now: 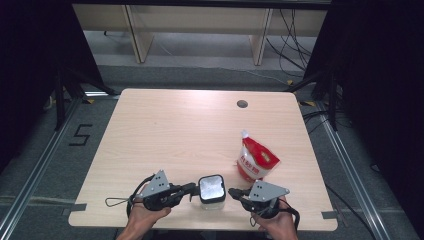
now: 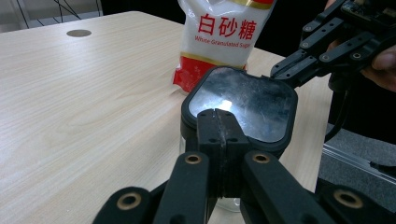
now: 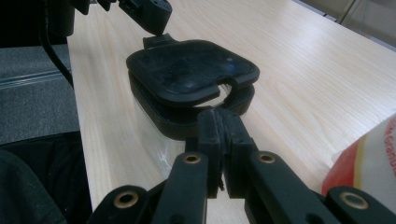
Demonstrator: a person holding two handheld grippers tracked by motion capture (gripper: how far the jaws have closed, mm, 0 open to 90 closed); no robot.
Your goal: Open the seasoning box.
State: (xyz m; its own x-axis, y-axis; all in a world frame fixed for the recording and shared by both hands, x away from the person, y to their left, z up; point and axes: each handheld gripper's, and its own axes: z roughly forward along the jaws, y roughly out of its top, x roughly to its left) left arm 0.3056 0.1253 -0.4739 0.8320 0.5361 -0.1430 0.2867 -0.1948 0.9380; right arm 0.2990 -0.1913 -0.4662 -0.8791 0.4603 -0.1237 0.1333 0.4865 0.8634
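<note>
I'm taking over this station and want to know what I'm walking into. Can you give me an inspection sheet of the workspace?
Surface: light wood table, round grommet hole near the far edge.
Job's things: clear jar with black lid near the front edge; the lid's flap is lifted on the right tool's side. Red-and-white sugar bag stands behind it to the right.
Clutter: nothing seen.
Grippers: left tool shut at the lid's left edge; right tool shut at its right edge.
Cables: one trails from each tool; more lie on the floor beyond the table.
Surroundings: grey floor, wooden furniture legs behind, dark curtains at both sides.
</note>
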